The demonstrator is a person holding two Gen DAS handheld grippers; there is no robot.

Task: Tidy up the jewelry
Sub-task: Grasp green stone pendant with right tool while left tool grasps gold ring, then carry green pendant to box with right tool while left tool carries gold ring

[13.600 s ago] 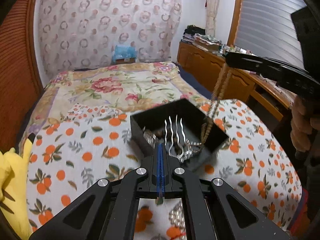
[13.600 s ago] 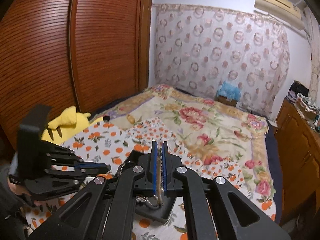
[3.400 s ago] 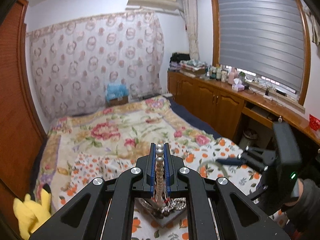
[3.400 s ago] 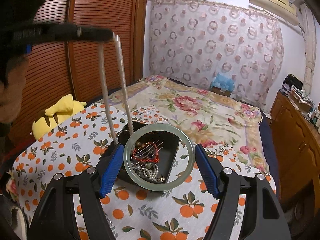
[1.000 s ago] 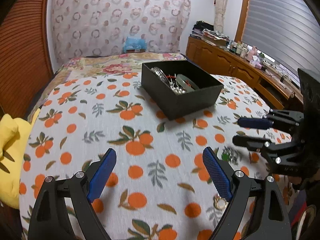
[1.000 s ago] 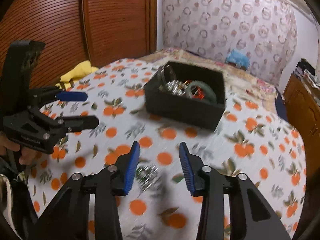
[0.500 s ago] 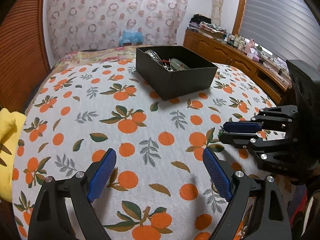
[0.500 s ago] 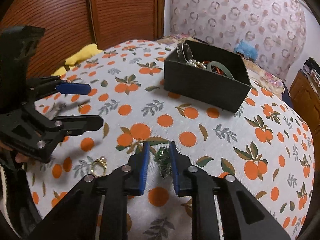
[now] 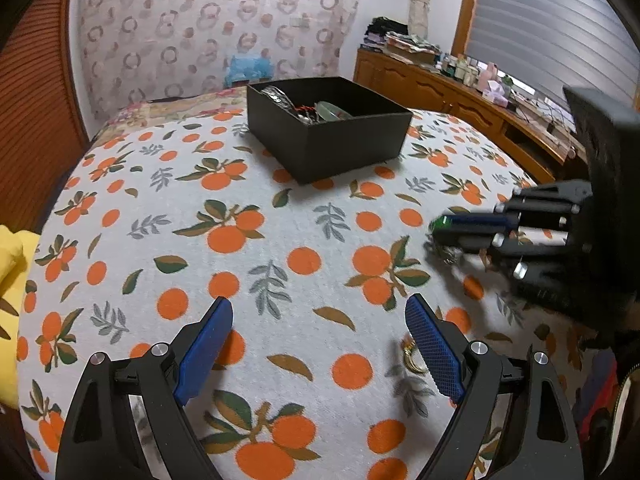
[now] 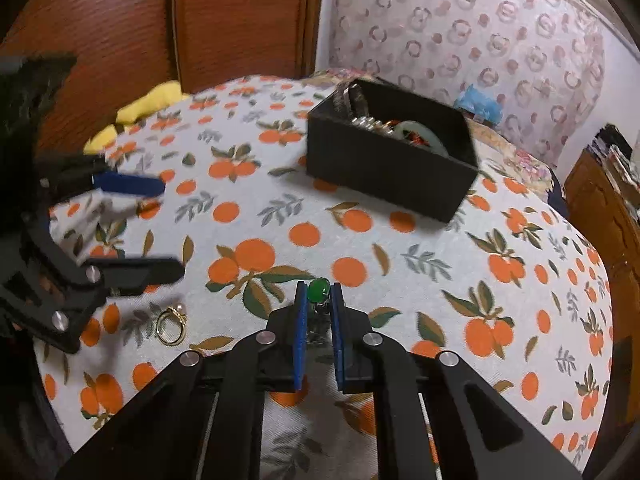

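Note:
A black jewelry box (image 9: 326,128) (image 10: 394,164) stands on the orange-print cloth and holds a pale green bangle (image 10: 420,132), pearls and other pieces. My right gripper (image 10: 319,294) is shut on a green-stone pendant (image 10: 318,289) with a silver part hanging below it, just above the cloth; it also shows in the left wrist view (image 9: 442,226). My left gripper (image 9: 318,316) is open and empty, low over the cloth. A gold ring with a pearl (image 10: 172,324) (image 9: 412,358) lies on the cloth by the left gripper's right finger.
A yellow plush (image 10: 148,106) lies at the cloth's left edge by the wooden wardrobe doors (image 10: 200,20). A wooden sideboard (image 9: 472,100) with clutter runs along the right under the window blind. A floral bedspread lies behind the box.
My right gripper has closed on the green pendant and lifted it slightly off the cloth. My left gripper stays open and has shifted nearer the gold ring.

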